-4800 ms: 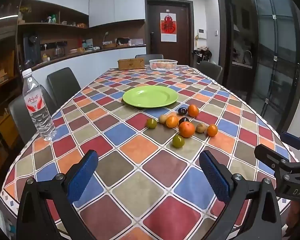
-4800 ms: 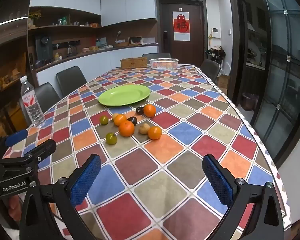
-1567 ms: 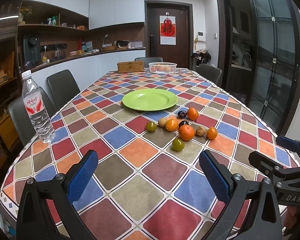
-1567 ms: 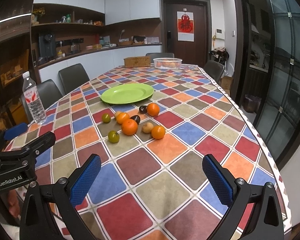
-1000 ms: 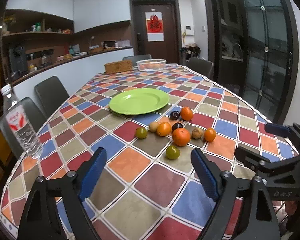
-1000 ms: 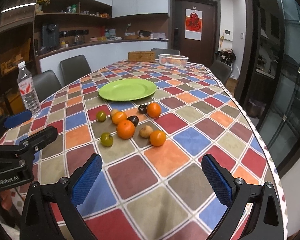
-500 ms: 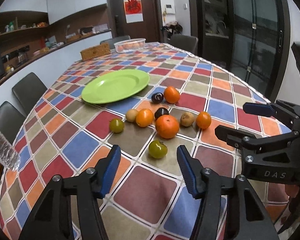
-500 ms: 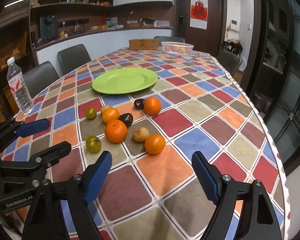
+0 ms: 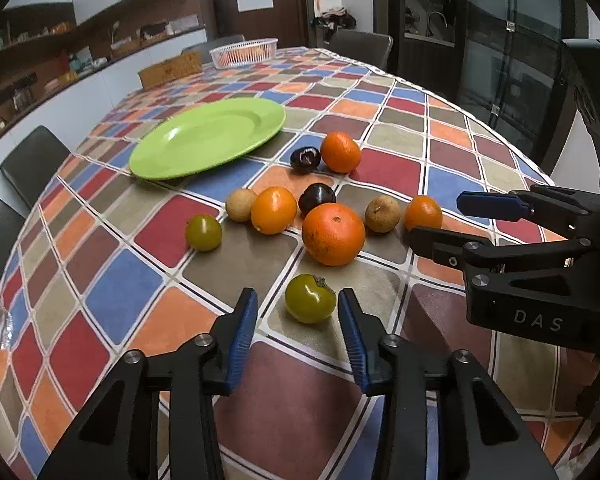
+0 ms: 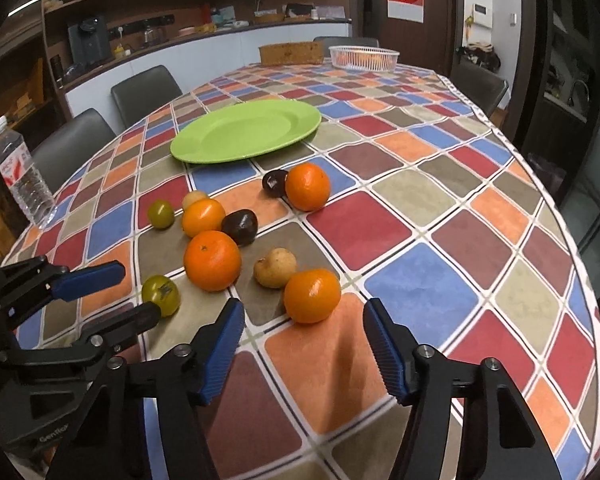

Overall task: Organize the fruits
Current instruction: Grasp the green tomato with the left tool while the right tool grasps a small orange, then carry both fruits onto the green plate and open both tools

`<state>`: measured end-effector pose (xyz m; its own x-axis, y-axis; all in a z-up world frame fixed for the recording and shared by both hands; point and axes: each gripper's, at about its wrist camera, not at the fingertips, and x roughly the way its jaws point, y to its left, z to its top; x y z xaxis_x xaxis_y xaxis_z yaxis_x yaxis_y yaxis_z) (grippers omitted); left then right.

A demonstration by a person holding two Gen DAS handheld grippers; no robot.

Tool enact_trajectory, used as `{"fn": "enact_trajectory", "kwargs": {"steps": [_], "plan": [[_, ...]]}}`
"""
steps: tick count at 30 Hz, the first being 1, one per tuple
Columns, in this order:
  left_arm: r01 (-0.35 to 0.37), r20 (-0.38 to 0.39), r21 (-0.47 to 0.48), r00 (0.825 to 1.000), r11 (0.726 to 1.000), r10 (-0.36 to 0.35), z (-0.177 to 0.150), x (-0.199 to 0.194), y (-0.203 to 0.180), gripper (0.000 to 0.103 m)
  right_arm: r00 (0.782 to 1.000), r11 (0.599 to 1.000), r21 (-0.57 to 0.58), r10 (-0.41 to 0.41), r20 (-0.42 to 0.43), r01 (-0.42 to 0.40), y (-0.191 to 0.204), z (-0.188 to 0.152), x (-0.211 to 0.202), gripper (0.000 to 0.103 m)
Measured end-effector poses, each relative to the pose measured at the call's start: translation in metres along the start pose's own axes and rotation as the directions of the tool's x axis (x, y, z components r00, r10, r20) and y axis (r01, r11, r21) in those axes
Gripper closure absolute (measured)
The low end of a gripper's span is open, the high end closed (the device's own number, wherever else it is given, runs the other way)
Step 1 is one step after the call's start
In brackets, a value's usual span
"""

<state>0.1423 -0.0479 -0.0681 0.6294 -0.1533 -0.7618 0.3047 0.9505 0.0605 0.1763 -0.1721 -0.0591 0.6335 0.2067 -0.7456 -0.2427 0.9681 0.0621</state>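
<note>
Several fruits lie loose on the checkered tablecloth before an empty green plate (image 9: 208,136) (image 10: 246,130). My left gripper (image 9: 298,320) is open, its blue pads on either side of a green tomato (image 9: 310,298) (image 10: 161,295) without touching it. My right gripper (image 10: 304,340) is open just short of a small orange (image 10: 312,295) (image 9: 423,212). A large orange (image 9: 333,234) (image 10: 212,260), a tan fruit (image 10: 275,267), two dark plums (image 10: 240,226) (image 10: 274,183), two more oranges and another green tomato (image 9: 203,232) lie behind.
A water bottle (image 10: 22,172) stands at the table's left edge. A white basket (image 10: 363,57) and a wooden box (image 10: 291,53) sit at the far end. Dark chairs (image 10: 146,90) line the left side. The table's edge runs along the right.
Both grippers have moved forward and down toward the fruit and narrowed their opening. The left now brackets the green tomato; the right has come close to the small orange.
</note>
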Motion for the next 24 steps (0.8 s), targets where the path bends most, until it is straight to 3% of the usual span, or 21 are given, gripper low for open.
{"fn": "enact_trajectory", "kwargs": {"steps": [8, 13, 18, 24], "plan": [[0.051, -0.051, -0.043, 0.997, 0.998, -0.053, 0.003, 0.015, 0.004, 0.074, 0.999, 1.0, 0.018, 0.008, -0.04, -0.007, -0.005, 0.003, 0.015, 0.051], [0.063, -0.059, -0.061, 0.996, 0.996, -0.066, 0.006, 0.019, 0.005, 0.074, 0.999, 1.0, 0.029, 0.014, -0.047, -0.012, -0.009, 0.006, 0.02, 0.056], [0.072, -0.059, -0.079, 0.995, 0.994, -0.077, 0.007, 0.018, 0.007, 0.075, 0.998, 0.999, 0.033, 0.029, -0.057, -0.027, -0.01, 0.007, 0.024, 0.067], [0.066, -0.035, -0.092, 0.997, 0.994, -0.069, 0.011, 0.009, 0.01, 0.075, 0.998, 0.999, 0.028, 0.027, -0.052, -0.025, -0.009, 0.006, 0.022, 0.068]]}}
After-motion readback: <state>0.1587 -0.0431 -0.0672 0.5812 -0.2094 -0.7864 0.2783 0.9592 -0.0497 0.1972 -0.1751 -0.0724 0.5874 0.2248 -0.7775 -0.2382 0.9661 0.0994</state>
